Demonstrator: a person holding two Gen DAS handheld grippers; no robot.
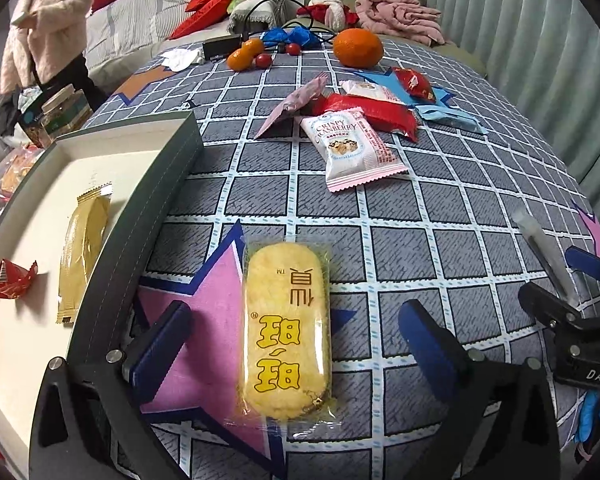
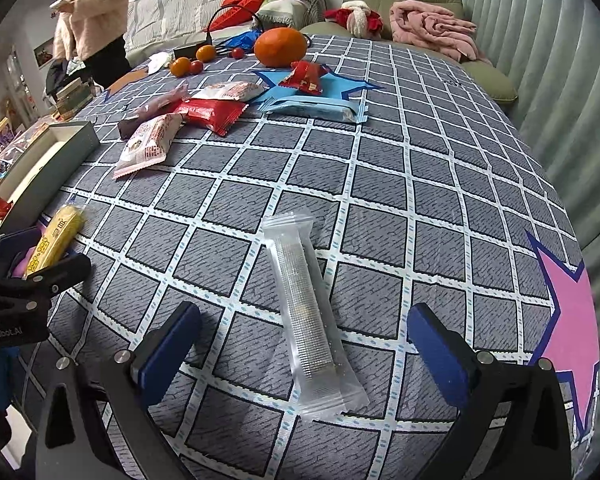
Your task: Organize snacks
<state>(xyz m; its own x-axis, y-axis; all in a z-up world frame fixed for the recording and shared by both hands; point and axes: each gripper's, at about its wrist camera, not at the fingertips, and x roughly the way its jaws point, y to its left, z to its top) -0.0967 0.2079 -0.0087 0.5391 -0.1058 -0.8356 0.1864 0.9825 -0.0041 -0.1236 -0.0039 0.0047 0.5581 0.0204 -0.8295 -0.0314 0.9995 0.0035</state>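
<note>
We list: left gripper, jaws spread wide, gripping nothing; yellow oval rice cracker in clear wrapper lying between them on the grey checked cloth. Right gripper, equally wide, empty; clear long stick packet between its fingers. Grey-walled white tray just beside the cracker.

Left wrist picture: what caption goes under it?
Open left hand-held gripper straddling a yellow rice cracker packet beside the box.

Yellow rice cracker and clear stick packet lie flat on the tablecloth.
</note>
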